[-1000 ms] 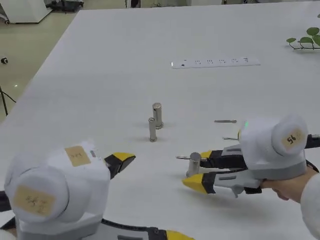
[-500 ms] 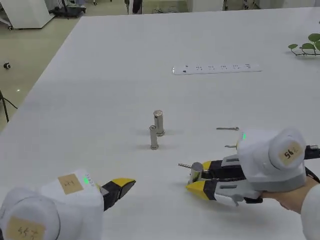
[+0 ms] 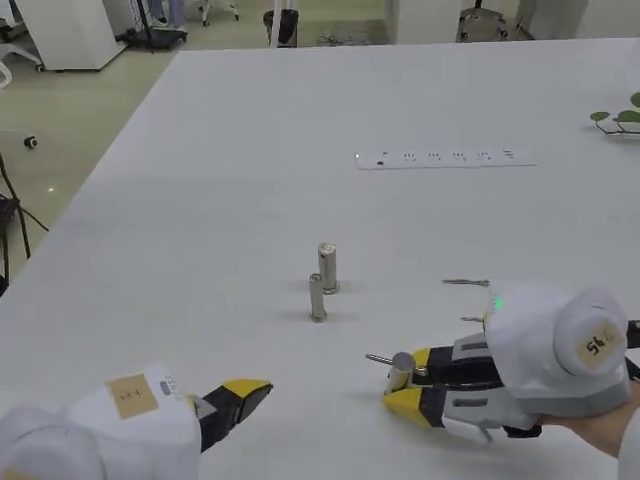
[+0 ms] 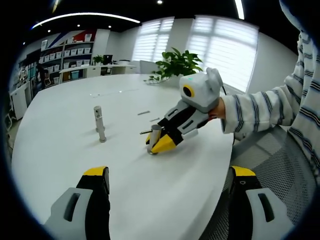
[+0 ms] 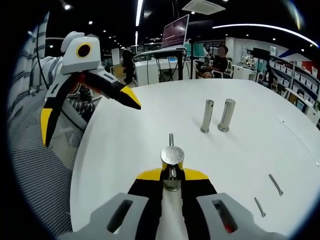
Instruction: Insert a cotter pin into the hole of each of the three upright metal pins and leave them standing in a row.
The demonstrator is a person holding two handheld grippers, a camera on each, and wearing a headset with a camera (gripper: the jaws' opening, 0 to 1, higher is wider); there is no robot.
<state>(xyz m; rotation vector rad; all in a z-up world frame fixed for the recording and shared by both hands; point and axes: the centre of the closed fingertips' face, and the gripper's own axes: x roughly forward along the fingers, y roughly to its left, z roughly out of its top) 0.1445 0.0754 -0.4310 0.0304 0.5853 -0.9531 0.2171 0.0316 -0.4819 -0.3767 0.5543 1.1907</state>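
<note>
Two bare upright metal pins [image 3: 328,268] [image 3: 317,297] stand close together mid-table, the same pair [image 5: 226,115] [image 5: 207,116] showing in the right gripper view. My right gripper [image 3: 405,385] is shut on a third metal pin [image 3: 401,370] [image 5: 172,165], which stands on the table. A cotter pin [image 3: 378,358] [image 5: 171,139] pokes out of it. My left gripper [image 4: 167,175] stands wide open with nothing between its jaws, low at the near left [image 3: 245,390]. It looks at the right gripper [image 4: 170,140].
Two loose cotter pins [image 3: 465,283] [image 3: 472,320] lie just beyond the right gripper. A white power strip [image 3: 445,158] lies further back. A green plant [image 3: 625,118] is at the far right edge. The table's near edge is close to the grippers.
The head camera has tilted, so everything sits lower in the picture. My left gripper has drawn back toward the near left corner. The right gripper keeps its hold in place.
</note>
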